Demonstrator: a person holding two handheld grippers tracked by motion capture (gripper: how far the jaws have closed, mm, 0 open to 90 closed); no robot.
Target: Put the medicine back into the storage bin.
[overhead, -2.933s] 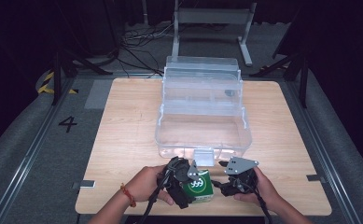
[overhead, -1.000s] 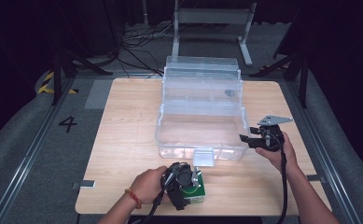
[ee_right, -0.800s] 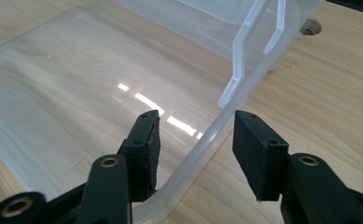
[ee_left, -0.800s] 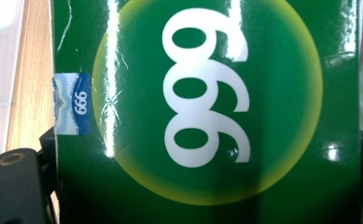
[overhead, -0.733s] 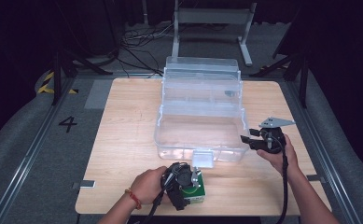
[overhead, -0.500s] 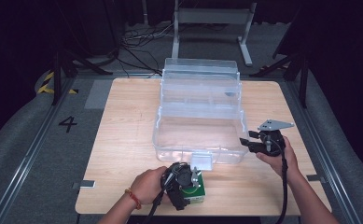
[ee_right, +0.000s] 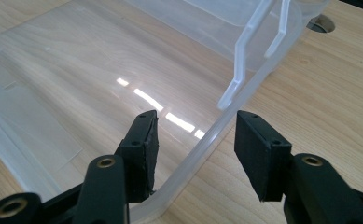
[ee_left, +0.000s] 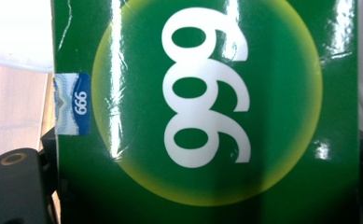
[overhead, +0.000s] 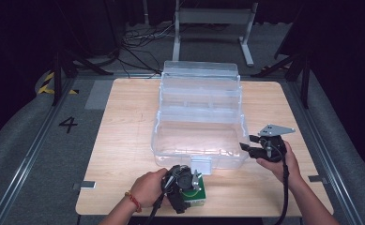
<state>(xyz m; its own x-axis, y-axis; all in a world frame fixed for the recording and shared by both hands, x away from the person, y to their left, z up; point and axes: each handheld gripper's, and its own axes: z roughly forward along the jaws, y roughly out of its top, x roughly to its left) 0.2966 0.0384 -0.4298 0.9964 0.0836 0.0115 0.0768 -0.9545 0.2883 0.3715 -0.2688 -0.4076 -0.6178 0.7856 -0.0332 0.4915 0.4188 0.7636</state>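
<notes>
the right tool [overhead: 244,146] had left the green box [overhead: 193,194] and swung to the clear bin [overhead: 199,140]'s near right corner, jaws apart astride its rim, likely to steady it, while the left tool [overhead: 182,180] kept the box clamped at the counter [overhead: 124,140]'s near edge.

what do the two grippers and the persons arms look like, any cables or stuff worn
Both grippers are black. The right gripper has flat rectangular jaw pads, brass-coloured screw holes, a grey three-cornered plate on top and a black cable trailing along the forearm. The left gripper is a bulky black body. Forearms are bare; the left wrist wears a red bracelet.
</notes>
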